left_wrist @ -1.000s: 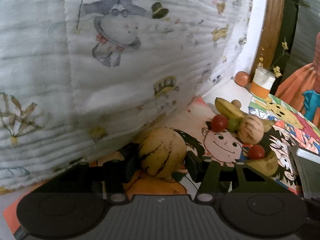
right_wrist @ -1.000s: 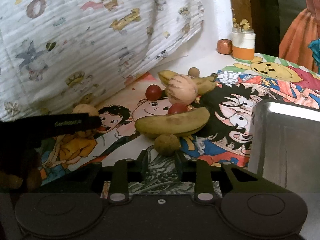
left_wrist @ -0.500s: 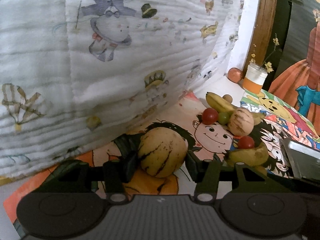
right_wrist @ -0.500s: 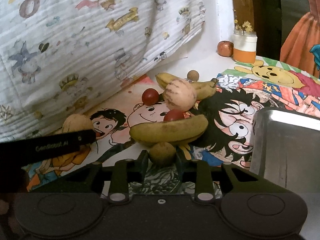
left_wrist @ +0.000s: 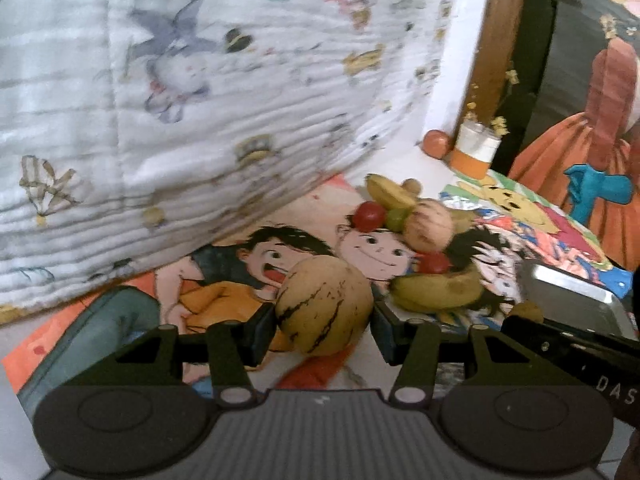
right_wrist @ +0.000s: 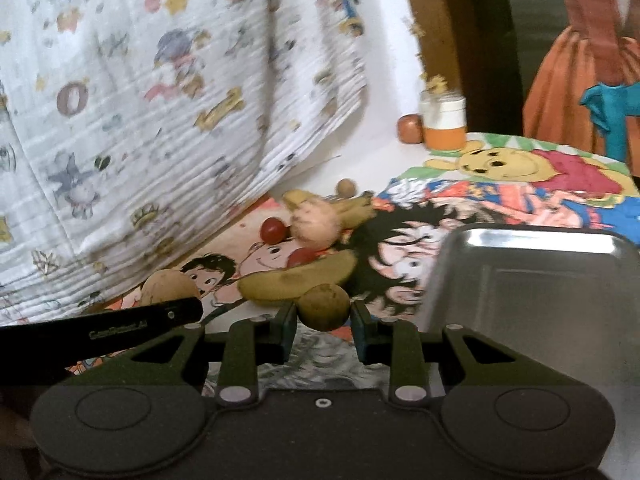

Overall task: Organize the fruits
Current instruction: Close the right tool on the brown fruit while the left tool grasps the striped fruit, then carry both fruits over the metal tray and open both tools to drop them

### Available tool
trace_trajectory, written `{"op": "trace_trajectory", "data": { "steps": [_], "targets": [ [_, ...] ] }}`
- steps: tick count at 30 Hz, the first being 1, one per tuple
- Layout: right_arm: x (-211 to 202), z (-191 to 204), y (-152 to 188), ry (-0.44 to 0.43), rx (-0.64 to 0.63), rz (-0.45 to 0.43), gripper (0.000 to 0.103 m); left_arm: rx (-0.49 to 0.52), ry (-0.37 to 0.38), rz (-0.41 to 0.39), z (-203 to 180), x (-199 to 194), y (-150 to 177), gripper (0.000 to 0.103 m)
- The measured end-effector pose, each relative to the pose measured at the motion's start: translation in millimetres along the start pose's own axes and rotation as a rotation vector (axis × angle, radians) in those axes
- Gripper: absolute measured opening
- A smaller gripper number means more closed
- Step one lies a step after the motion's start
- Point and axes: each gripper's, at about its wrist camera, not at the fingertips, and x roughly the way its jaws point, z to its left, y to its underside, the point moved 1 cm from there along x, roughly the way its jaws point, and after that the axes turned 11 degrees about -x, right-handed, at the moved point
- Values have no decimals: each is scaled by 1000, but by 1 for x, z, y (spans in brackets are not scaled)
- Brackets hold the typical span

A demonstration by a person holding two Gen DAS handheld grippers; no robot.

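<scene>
Melon (left_wrist: 324, 304), round, yellow, dark-streaked, pinched by left gripper (left_wrist: 324, 320); right gripper (right_wrist: 323, 316) clamps a small brown matte fruit (right_wrist: 324, 306); steel tray (right_wrist: 532, 276) at two o'clock.

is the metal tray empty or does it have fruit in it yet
Empty as far as shown: the metal tray shows only bare steel inside; its near end is cut off.

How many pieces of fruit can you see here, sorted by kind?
Striped yellow melons: 2
Bananas: 2
Red tomatoes: 2
Green grape: 1
Small brown round fruits: 2
Total: 9
</scene>
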Motion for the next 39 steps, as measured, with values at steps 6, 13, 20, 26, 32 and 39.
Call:
{"op": "trace_trajectory", "data": {
  "steps": [6,13,20,26,32,39],
  "targets": [
    [-30,-34,3,20,45,-42,31,7,62,-21,-27,-18,12,56],
    [-46,-89,-3,101,41,-81,31,70,151,-30,-76,-27,10,57],
    [-34,-143,-2,168,28,-84,31,153,265,-2,-133,-6,10,57],
    [-18,-166,5,193,38,-38,31,183,319,83,-163,36,17,57],
    [-5,-176,10,197,65,33,31,266,346,106,-191,56,26,57],
    [3,-179,11,206,76,83,31,296,356,138,-199,68,34,56]
  ]
}}
